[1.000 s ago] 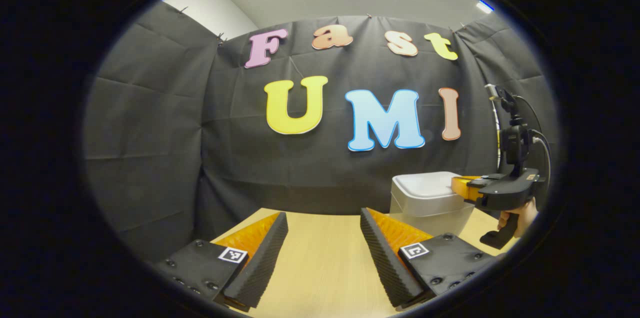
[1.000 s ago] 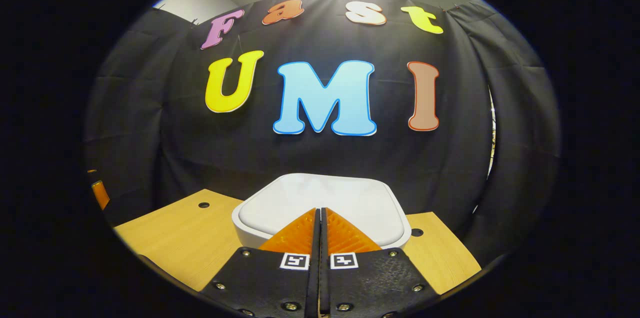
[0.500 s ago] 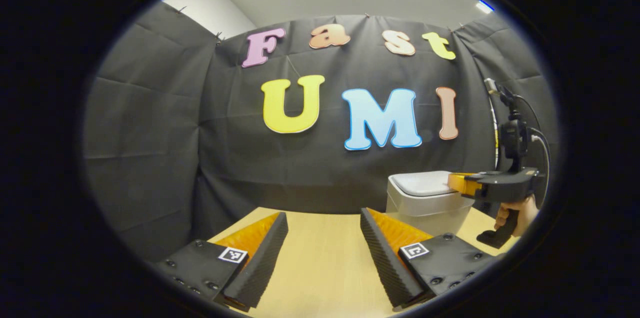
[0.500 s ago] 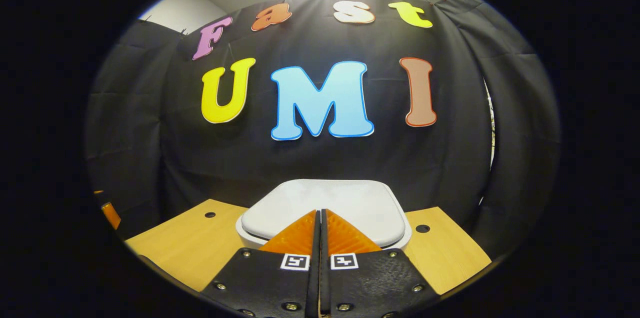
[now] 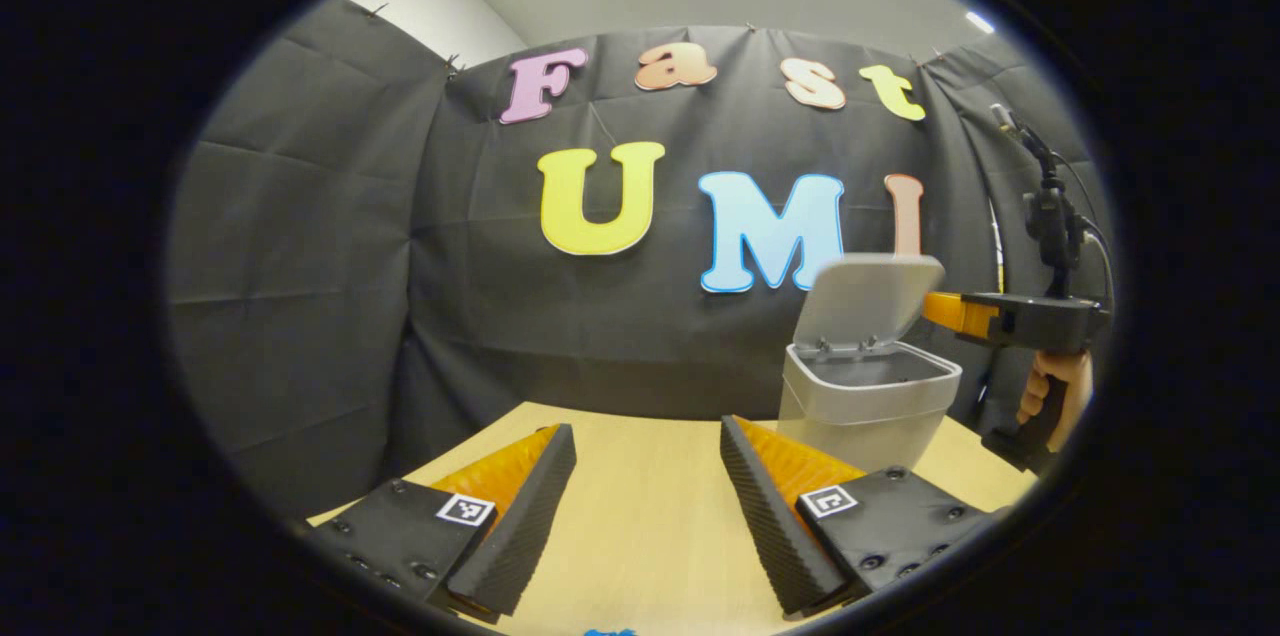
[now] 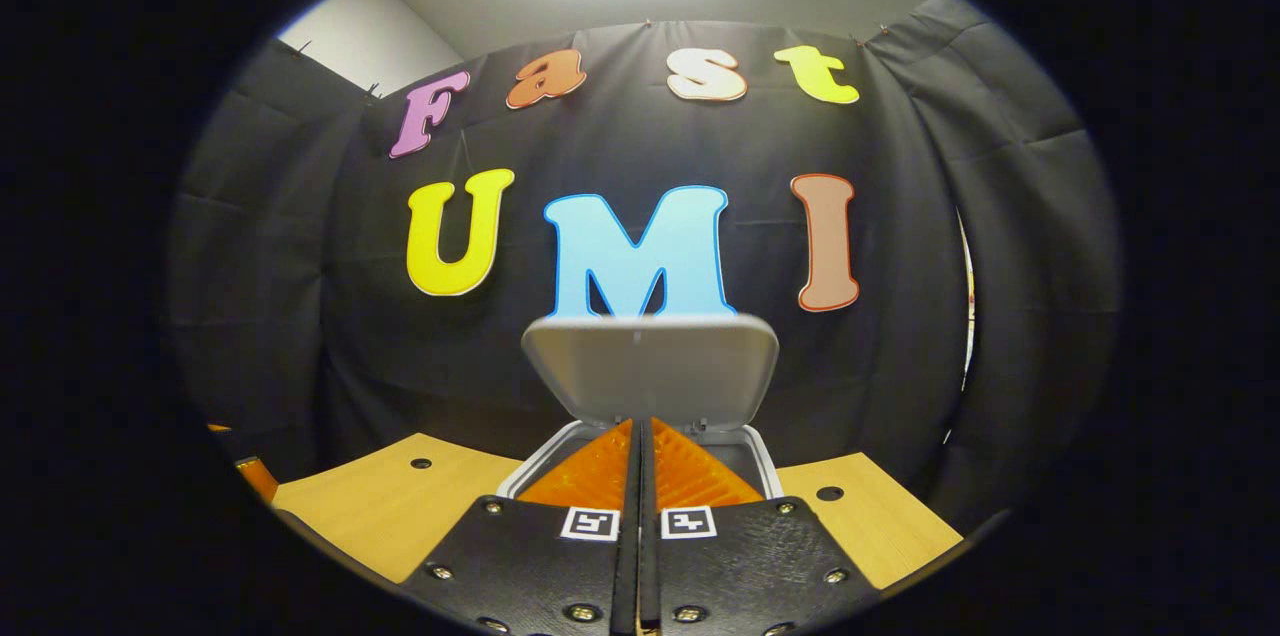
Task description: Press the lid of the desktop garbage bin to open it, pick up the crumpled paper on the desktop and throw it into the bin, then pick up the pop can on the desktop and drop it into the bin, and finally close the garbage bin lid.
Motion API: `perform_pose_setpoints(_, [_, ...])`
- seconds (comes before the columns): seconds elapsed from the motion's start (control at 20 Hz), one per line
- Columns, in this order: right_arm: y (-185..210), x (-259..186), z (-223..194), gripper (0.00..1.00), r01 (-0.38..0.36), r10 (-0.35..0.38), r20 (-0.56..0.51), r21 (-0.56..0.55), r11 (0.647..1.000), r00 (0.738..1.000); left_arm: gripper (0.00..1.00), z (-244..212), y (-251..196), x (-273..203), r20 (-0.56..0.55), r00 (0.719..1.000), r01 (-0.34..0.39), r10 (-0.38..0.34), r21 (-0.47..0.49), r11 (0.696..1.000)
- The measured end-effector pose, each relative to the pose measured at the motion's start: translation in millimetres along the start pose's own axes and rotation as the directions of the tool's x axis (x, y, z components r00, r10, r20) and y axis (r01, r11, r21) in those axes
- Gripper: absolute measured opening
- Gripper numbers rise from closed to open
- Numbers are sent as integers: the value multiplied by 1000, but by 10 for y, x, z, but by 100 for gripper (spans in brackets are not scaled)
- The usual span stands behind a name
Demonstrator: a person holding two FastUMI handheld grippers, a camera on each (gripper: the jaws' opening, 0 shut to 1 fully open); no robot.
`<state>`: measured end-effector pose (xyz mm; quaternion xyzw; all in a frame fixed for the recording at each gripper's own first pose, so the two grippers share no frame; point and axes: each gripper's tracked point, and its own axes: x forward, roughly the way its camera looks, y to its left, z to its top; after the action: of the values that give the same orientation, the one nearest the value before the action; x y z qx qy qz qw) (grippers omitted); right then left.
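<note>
The pale grey plastic lid (image 5: 868, 301) of the small white desktop garbage bin (image 5: 860, 411) has sprung up since a moment ago, when it lay flat and shut under the right gripper's tips; it now stands tilted back on its rear hinge, and the bin's dark inside (image 5: 868, 368) shows. The right gripper (image 6: 641, 424) has lifted clear of the lid and hangs above the front of the opening with its two fingers pressed together, nothing between them. In the left gripper view that same gripper (image 5: 945, 308) sits level just to the right of the raised lid, its tip near the lid's edge though I cannot tell whether they touch, with a hand (image 5: 1052, 386) wrapped around its grip below. The bin stands on the light wooden tabletop (image 5: 640, 506) close to the black cloth wall. In the right gripper view the lid (image 6: 650, 366) rises straight ahead behind the closed fingers, the bin's white rim (image 6: 765, 461) shows on either side of them, and two small round holes (image 6: 829, 493) mark the tabletop left and right of the bin. The left gripper (image 5: 648, 436) hovers low over the bare wood, well left of the bin, its jaws spread wide and empty.
</note>
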<state>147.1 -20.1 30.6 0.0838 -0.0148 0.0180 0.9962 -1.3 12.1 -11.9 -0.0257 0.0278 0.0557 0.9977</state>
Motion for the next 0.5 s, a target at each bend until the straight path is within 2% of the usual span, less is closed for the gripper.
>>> perform_pose_setpoints(0.25, [37, -188, -27, 1, -8, 8, -6, -2, 1000, 1000, 98, -68, -4, -9, -10, 1000, 22, -22, 5, 1000])
perform_pose_setpoints(0.3, [63, -239, -57, 1, -14, 14, -11, -4, 1000, 1000, 94, -109, -12, -13, -23, 999, 31, -31, 11, 999])
perform_pose_setpoints(0.5, [93, -471, -129, 1, -20, 20, -23, -31, 999, 1000, 98, -360, 33, -140, -105, 994, 41, -38, 21, 999])
